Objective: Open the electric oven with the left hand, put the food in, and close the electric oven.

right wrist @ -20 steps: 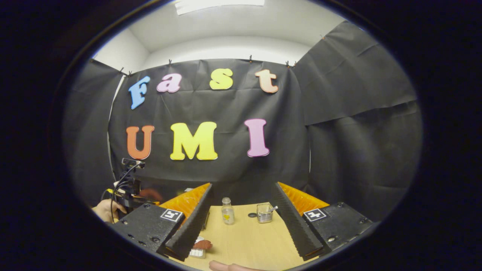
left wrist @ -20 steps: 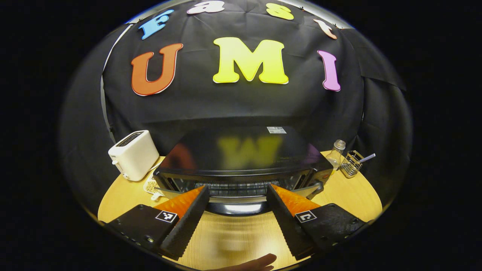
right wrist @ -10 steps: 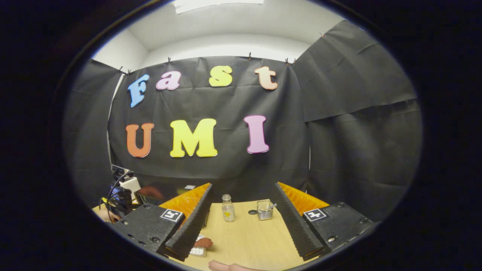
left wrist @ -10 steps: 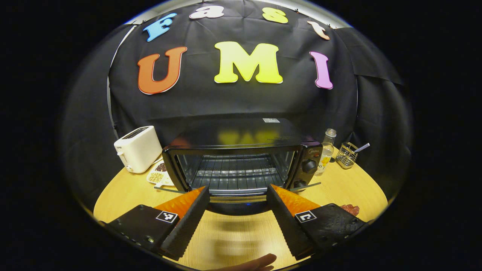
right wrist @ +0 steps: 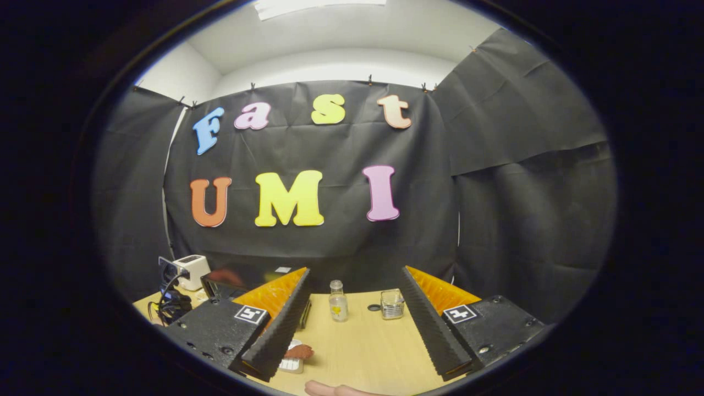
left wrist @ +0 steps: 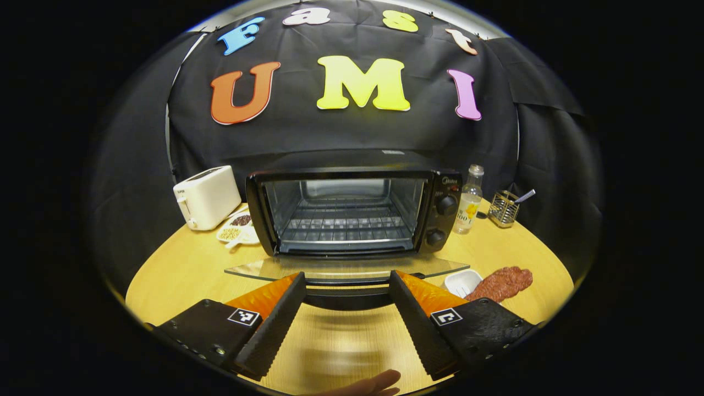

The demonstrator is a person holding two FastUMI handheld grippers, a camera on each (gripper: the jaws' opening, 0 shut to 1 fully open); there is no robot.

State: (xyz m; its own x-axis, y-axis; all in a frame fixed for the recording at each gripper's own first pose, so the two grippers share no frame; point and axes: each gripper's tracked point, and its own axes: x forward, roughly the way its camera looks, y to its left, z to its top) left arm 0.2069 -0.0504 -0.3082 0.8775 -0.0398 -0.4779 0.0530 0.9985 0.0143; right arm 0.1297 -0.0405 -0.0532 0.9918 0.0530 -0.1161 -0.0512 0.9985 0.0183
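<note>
The black electric oven (left wrist: 352,209) stands in the middle of the round wooden table (left wrist: 187,269), its cavity and wire rack in plain sight. Its glass door (left wrist: 346,268) lies folded down flat toward me. My left gripper (left wrist: 346,278) is open, and the door's dark handle (left wrist: 346,297) sits between its fingertips with neither finger pressing on it. The food, a reddish-brown piece of meat (left wrist: 501,281), rests partly on a small white tray (left wrist: 461,281) right of the door. My right gripper (right wrist: 355,275) is open and holds nothing, with the meat (right wrist: 300,351) low by its left finger.
A white toaster (left wrist: 206,197) and small dishes of beans (left wrist: 237,226) stand left of the oven. A glass bottle (left wrist: 469,199) and a wire basket (left wrist: 505,208) stand to its right. A person's fingertip (left wrist: 379,382) shows at the bottom edge.
The oven door swung from barely open to fully down and flat. My left gripper dropped and drew back with it, bringing the meat and tray into view. The right gripper barely moved.
</note>
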